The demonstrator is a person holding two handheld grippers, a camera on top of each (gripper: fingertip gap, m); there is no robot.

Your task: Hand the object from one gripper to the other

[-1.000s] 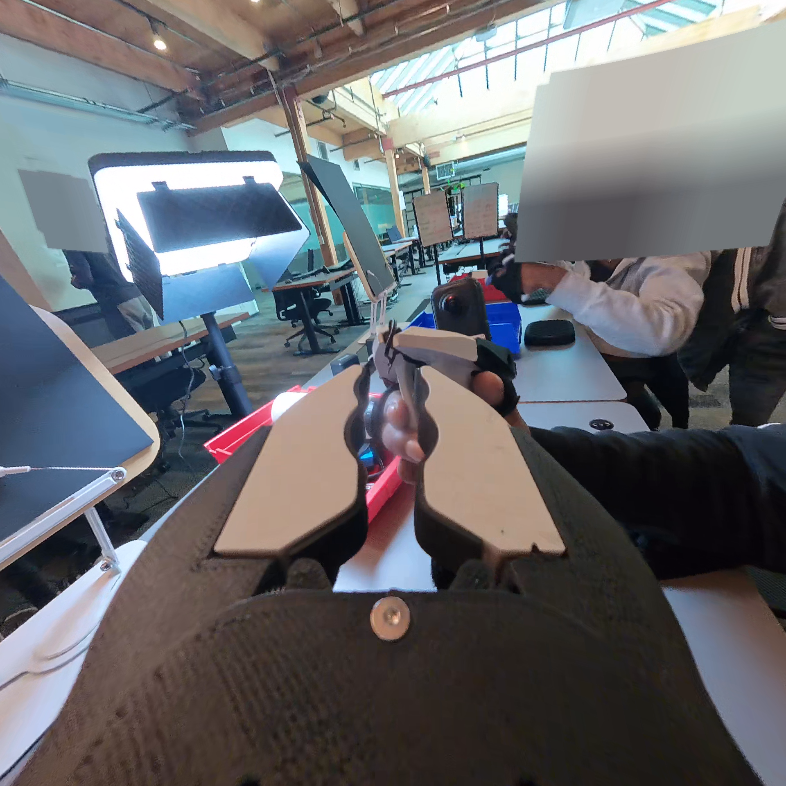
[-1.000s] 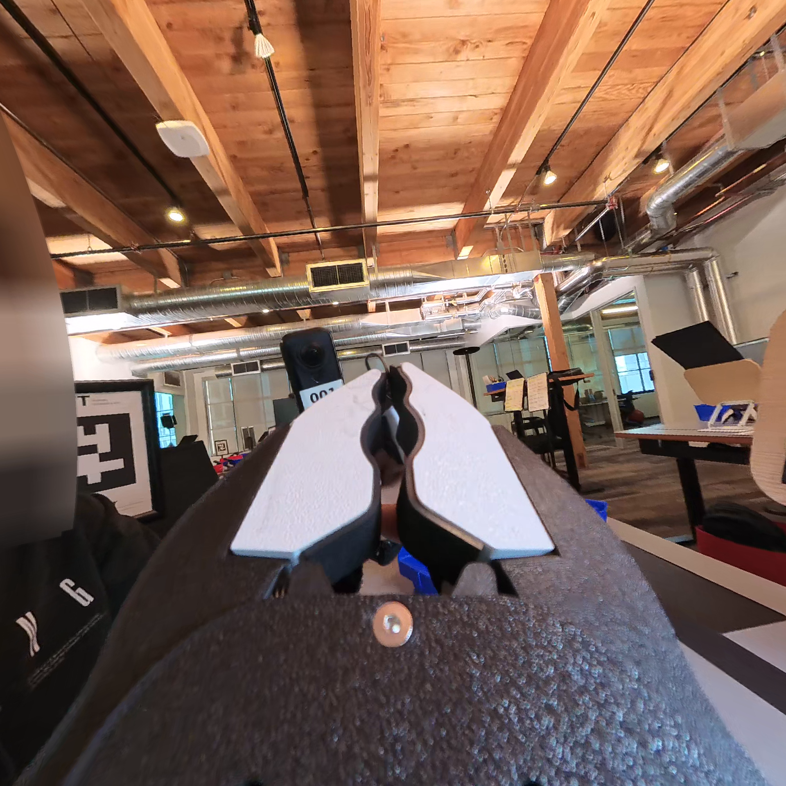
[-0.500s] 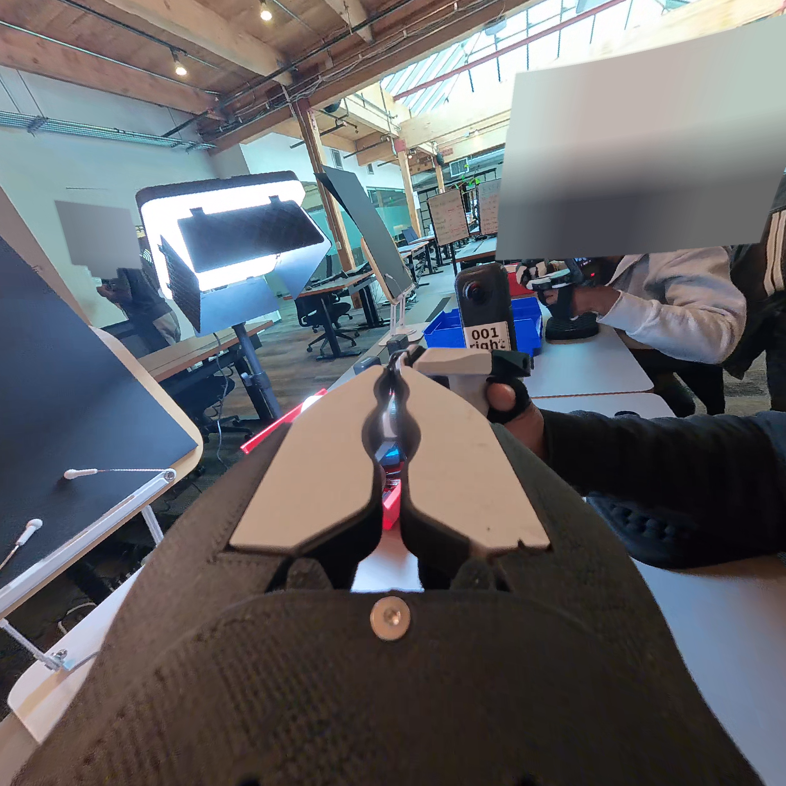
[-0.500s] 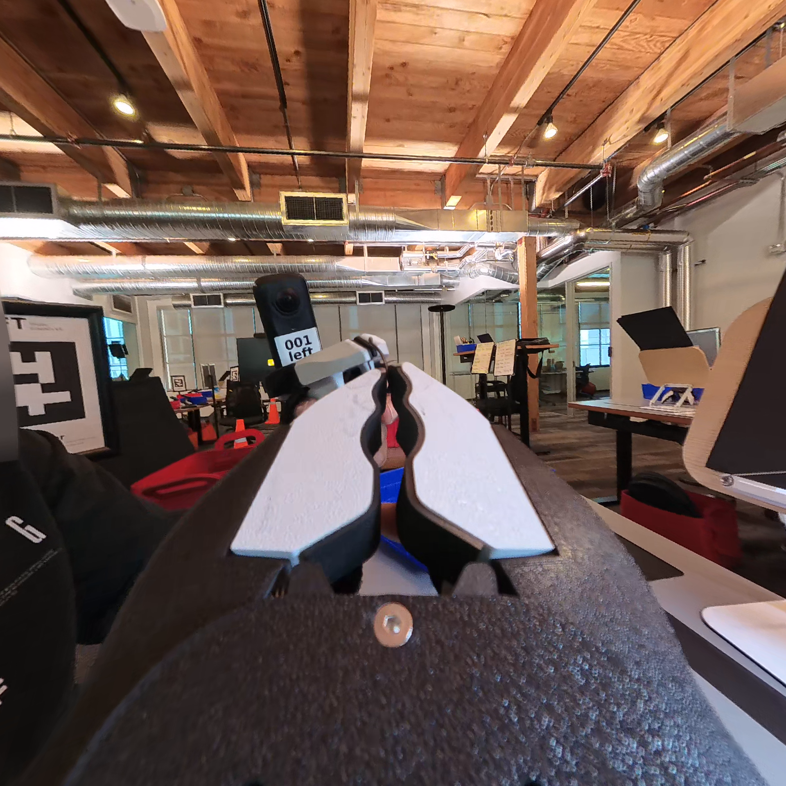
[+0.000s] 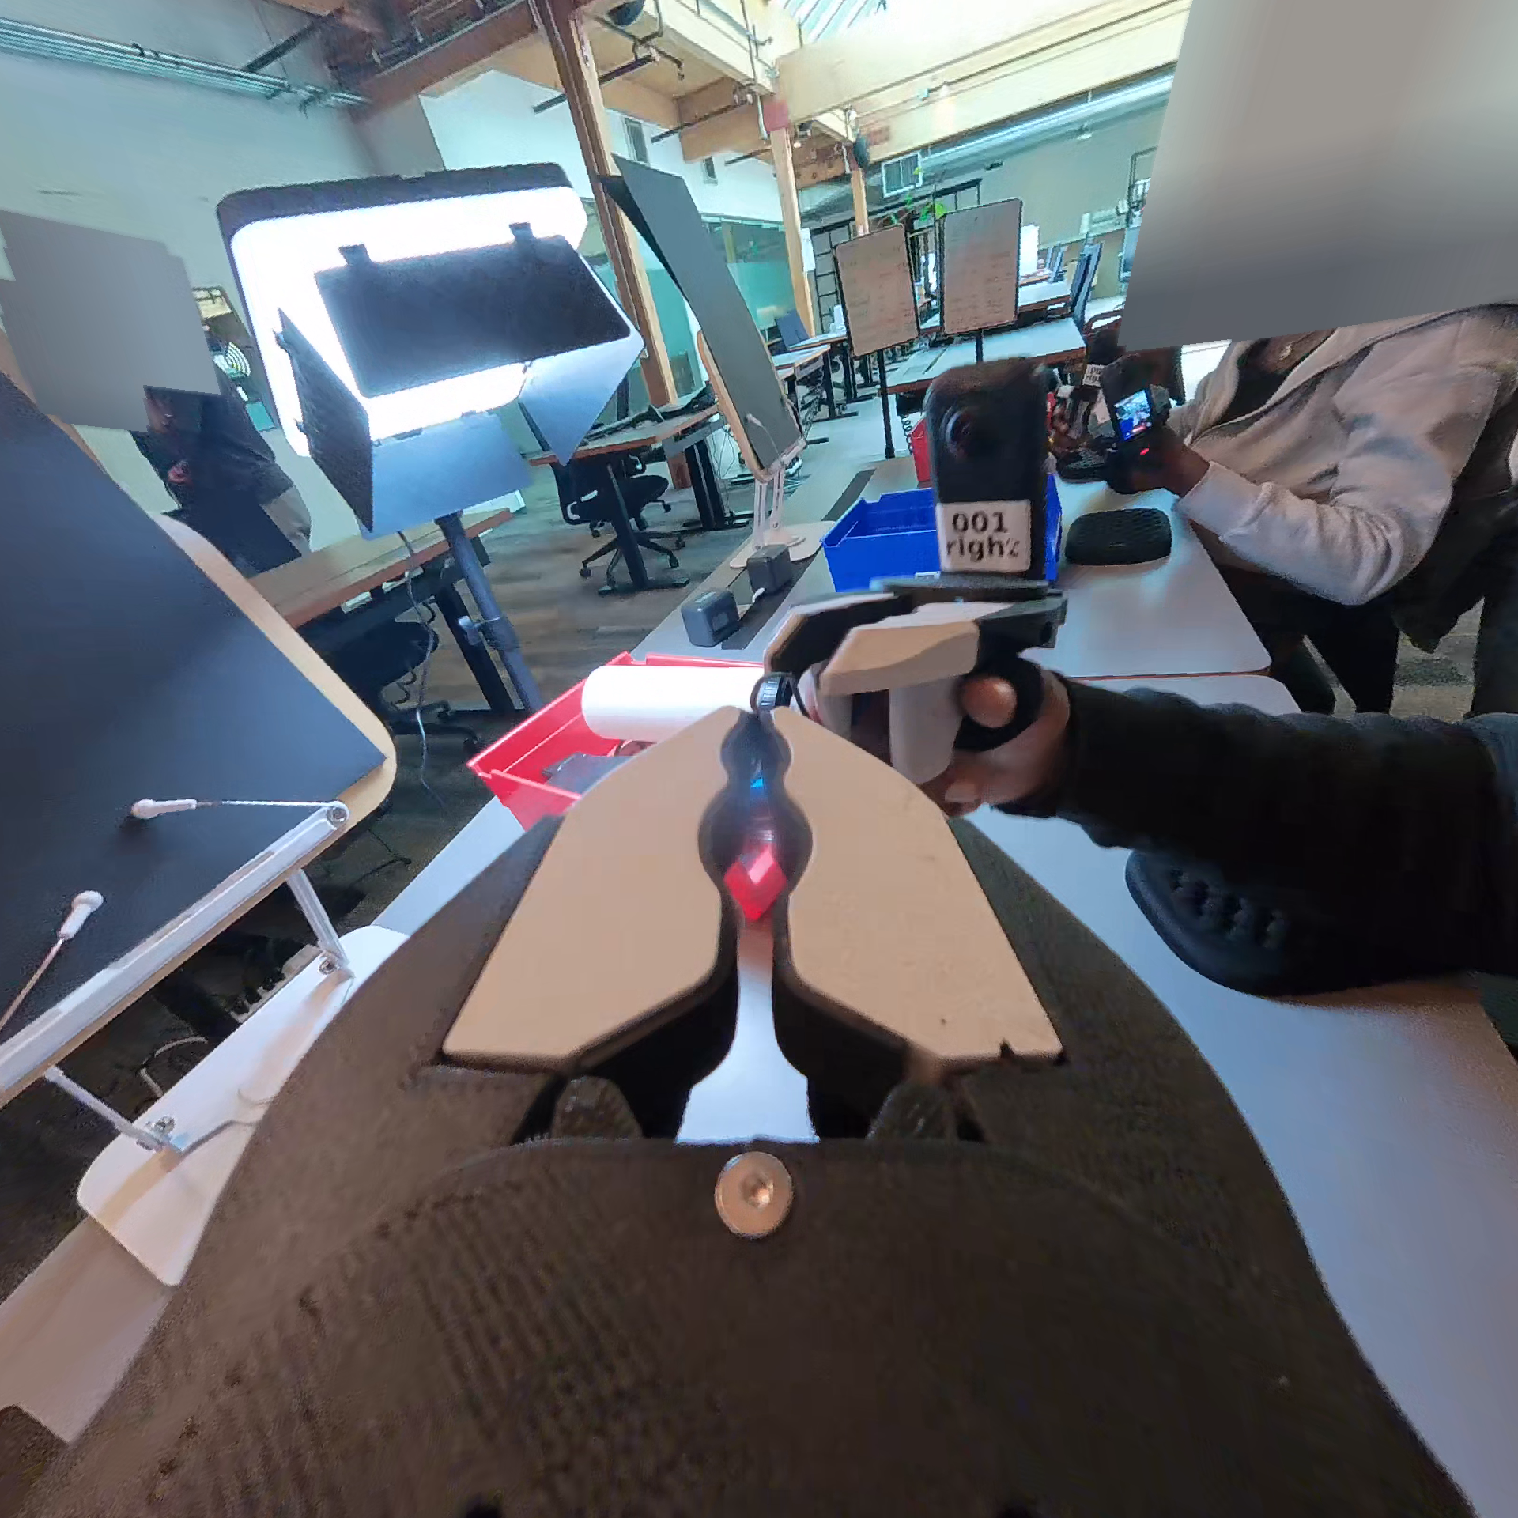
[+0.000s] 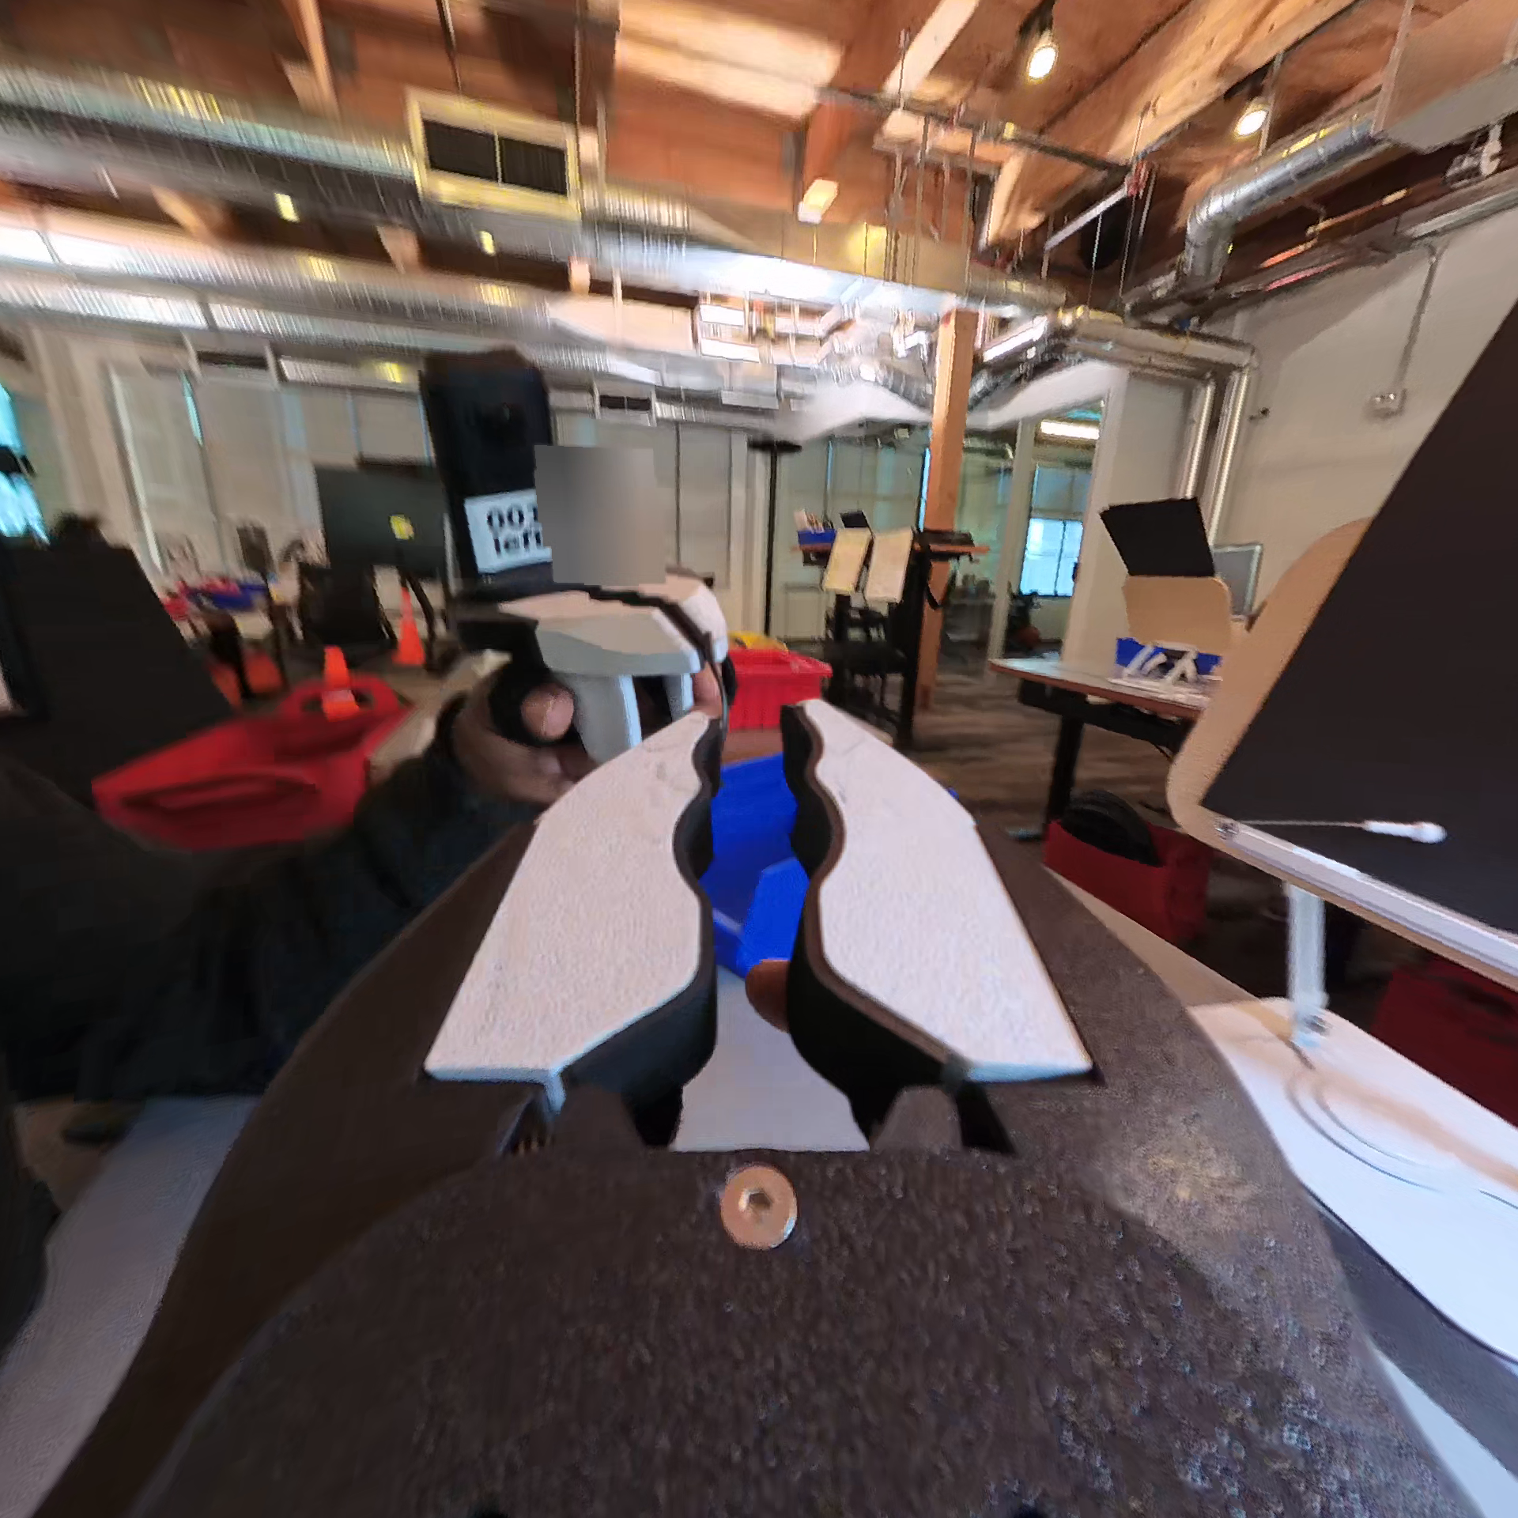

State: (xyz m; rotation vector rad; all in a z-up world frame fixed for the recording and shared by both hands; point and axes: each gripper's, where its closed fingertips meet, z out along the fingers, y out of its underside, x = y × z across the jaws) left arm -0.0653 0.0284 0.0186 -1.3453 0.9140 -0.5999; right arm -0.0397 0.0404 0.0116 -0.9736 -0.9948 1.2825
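The object is a small black piece (image 5: 768, 695) with a thin wire loop. It sits at the tips of my left gripper (image 5: 760, 724), which is shut on it. In the right wrist view only the thin black wire (image 6: 724, 688) shows, hanging from the left gripper (image 6: 698, 628). My right gripper (image 6: 752, 721) is just in front of that wire with its jaws parted a little and nothing between them. In the left wrist view the right gripper (image 5: 793, 657) is held by a hand just behind and right of the object.
A red bin (image 5: 526, 768) with a white roll (image 5: 657, 700) and a blue bin (image 5: 875, 538) stand on the white table (image 5: 1232, 1150) beyond the grippers. A black board on a stand (image 5: 148, 739) is at the left. A person in a white sleeve (image 5: 1314, 493) is at the far right. My left and right fingertips are right by each other.
My left gripper closed on the object. My right gripper's jaws have parted and let go. Both views have tipped down towards the table.
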